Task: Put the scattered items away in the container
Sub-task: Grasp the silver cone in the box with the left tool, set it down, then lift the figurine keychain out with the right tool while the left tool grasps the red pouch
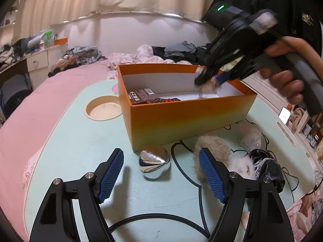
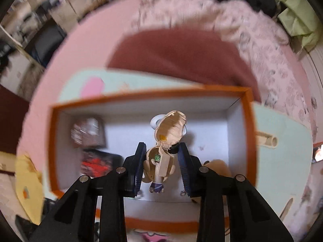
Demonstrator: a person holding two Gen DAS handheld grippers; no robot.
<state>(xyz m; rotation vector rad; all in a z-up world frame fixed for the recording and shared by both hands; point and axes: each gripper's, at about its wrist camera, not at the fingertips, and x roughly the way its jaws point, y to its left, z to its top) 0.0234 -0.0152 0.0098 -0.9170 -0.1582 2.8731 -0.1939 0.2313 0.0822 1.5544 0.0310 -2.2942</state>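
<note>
An orange box (image 1: 187,117) with a white inside stands on a mint lap table (image 1: 80,141). It holds a brown card packet (image 1: 142,96) and a dark red packet (image 2: 94,164). My right gripper (image 2: 162,151) is shut on a small beige figurine (image 2: 163,157) and holds it above the open box (image 2: 247,121); it shows blurred in the left wrist view (image 1: 210,76). My left gripper (image 1: 161,159) is open and empty, low over the table in front of the box. A shiny silver ball (image 1: 154,164) lies between its fingers, untouched.
A beige fluffy item (image 1: 214,147), a white fluffy piece (image 1: 244,166), a dark lace-trimmed item (image 1: 266,165) and a crumpled clear wrap (image 1: 251,139) lie right of my left gripper. The table has a round cup recess (image 1: 103,109). Pink bedding (image 1: 50,100) surrounds it.
</note>
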